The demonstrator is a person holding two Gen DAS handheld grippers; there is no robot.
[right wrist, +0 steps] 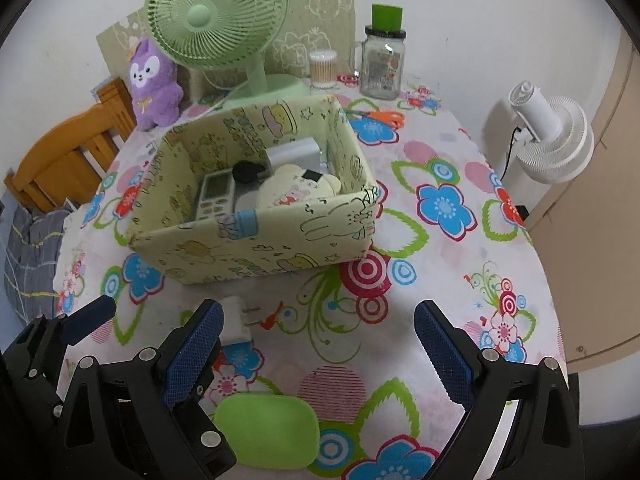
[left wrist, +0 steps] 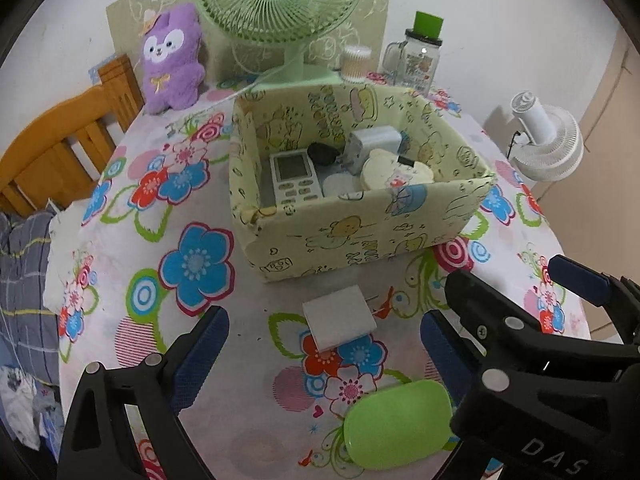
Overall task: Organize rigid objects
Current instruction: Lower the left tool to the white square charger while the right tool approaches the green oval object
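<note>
A yellow cartoon-print storage box (left wrist: 360,236) (right wrist: 256,256) stands mid-table and holds a white remote (left wrist: 294,178) (right wrist: 216,196), a black item, a grey charger block (left wrist: 372,142) and a cream bear-shaped item (left wrist: 394,172) (right wrist: 296,190). A white plug adapter (left wrist: 340,322) (right wrist: 236,320) lies in front of the box. A green oval case (left wrist: 396,420) (right wrist: 268,432) lies nearer still. My left gripper (left wrist: 324,344) is open just above the adapter. My right gripper (right wrist: 320,344) is open and empty, right of the adapter.
A green desk fan (left wrist: 280,12), purple plush (left wrist: 172,60), cotton-swab jar (left wrist: 354,64) and glass jar (left wrist: 422,60) stand at the table's back. Orange scissors (right wrist: 376,116) lie behind the box. A wooden chair (left wrist: 60,152) is left, a white fan (left wrist: 548,140) right.
</note>
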